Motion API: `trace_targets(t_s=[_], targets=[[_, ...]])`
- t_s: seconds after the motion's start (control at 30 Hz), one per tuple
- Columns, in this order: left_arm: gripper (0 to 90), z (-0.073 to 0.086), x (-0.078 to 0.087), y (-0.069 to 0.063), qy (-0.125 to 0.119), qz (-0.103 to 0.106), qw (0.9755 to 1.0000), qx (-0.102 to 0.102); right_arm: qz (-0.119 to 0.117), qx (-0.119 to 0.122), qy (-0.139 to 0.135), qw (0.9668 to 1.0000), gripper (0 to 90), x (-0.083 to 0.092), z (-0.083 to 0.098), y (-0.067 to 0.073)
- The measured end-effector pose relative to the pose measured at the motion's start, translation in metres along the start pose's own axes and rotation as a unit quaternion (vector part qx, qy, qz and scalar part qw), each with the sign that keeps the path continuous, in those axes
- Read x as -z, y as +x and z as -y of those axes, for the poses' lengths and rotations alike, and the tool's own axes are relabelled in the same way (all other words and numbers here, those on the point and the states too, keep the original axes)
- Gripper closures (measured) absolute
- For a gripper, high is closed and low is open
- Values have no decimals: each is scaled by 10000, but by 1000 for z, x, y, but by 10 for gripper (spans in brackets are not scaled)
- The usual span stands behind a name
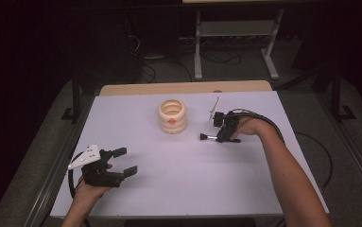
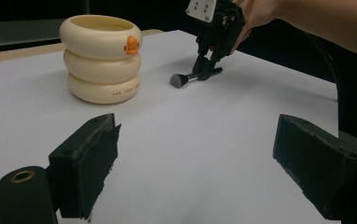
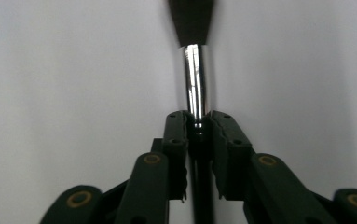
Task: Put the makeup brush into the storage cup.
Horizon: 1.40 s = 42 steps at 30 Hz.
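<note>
Right gripper pinches the brush on the table, left waits wide.

High view: right gripper (image 1: 225,128), right of centre, is down on a small brush (image 1: 210,137) lying on the white table (image 1: 178,189); the ringed cream cup (image 1: 172,116) stands upper centre, and the left gripper (image 1: 117,163) sits lower left, jaws spread and empty. Left gripper view: brush head points toward the cup, well apart from it. Right gripper view: jaws clenched on the handle just below the shiny ferrule (image 3: 195,79) — lift straight, keep it centred, or it may pivot.
</note>
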<state>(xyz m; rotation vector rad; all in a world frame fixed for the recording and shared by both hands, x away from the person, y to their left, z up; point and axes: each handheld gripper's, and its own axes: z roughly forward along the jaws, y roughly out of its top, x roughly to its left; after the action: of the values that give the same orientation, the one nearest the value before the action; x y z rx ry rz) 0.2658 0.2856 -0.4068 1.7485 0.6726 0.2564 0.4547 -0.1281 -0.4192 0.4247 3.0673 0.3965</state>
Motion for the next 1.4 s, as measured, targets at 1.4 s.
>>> trace_targets(t_s=[1.4], targets=[[134, 1, -1, 0, -15, 7, 10000, 42, -52, 54, 98, 9999, 758, -7, -29, 0]])
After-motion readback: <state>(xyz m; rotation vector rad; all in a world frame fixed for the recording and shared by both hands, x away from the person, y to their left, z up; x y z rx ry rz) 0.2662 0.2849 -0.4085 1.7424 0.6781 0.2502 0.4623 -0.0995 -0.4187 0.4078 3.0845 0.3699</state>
